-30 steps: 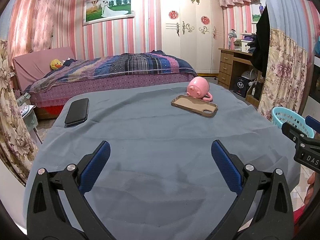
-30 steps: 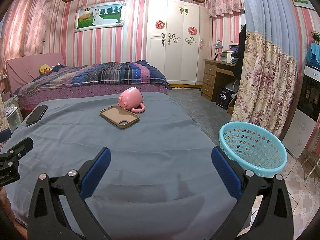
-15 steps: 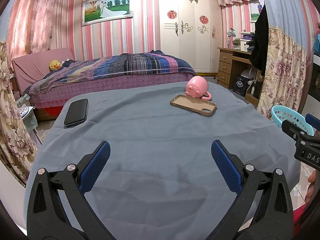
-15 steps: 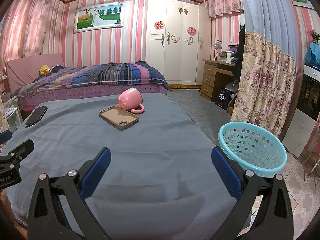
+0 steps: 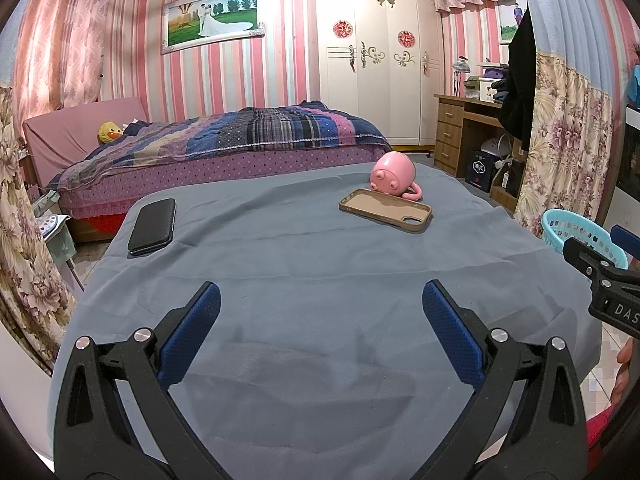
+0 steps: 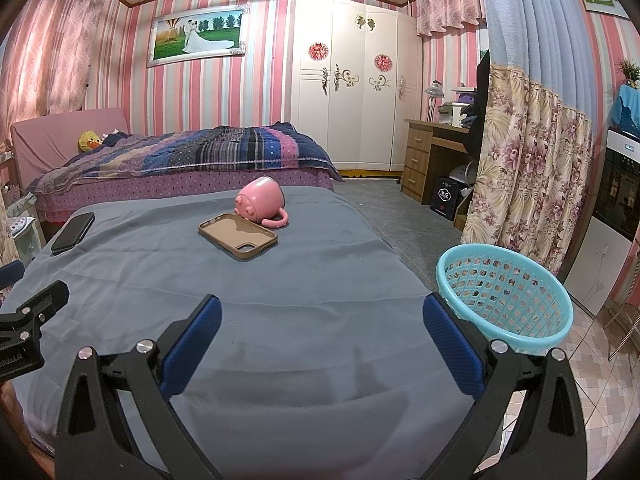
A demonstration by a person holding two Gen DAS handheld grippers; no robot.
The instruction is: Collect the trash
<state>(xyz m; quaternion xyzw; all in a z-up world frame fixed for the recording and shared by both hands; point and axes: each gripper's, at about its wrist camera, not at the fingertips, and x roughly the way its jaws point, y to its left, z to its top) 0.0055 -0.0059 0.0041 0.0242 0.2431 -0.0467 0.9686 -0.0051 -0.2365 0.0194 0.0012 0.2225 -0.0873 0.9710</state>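
One mug (image 6: 261, 200), one case (image 6: 237, 236), one basket (image 6: 505, 292).

Left gripper (image 5: 320, 310): jaws spread wide, nothing between the blue pads, pointing forward and level.
Right gripper (image 6: 320, 312): jaws equally wide apart, empty, pointing forward beside the left one.
Person's hand (image 5: 625, 364): only fingertips show at the right edge, below the right gripper's body.

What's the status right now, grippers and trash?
Left gripper open, right gripper open, both empty. Tan phone case beside tipped pink mug on grey cloth. Turquoise plastic basket empty, path unobstructed.
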